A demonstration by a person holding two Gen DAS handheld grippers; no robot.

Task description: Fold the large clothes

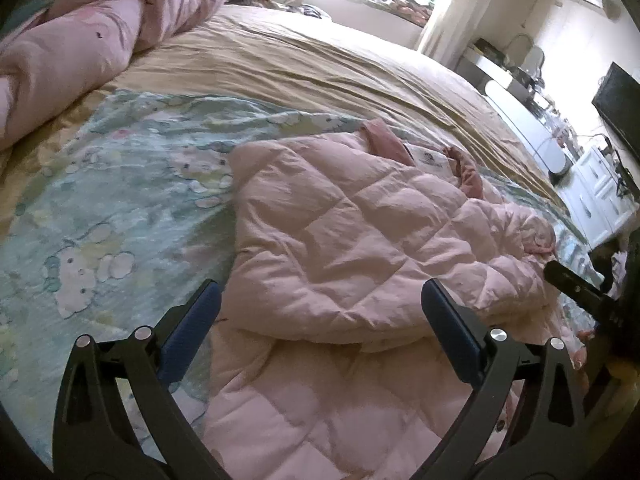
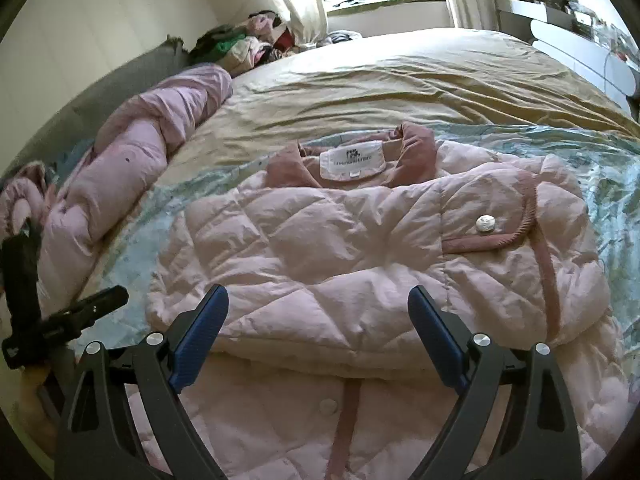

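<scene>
Jacket hem runs out of frame beneath both grippers' wide-spread, empty fingers.

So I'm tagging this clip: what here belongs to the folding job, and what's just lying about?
Job:
- pink quilted jacket, partly folded
- left gripper, open
- right gripper, open

Lying about:
- rolled pink duvet
- clothes pile by the wall
- cartoon-print sheet
- tan bedcover

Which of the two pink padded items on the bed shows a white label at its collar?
The quilted jacket under the open grippers, folded flat; the rolled pink quilt along the wall side shows none.
</scene>
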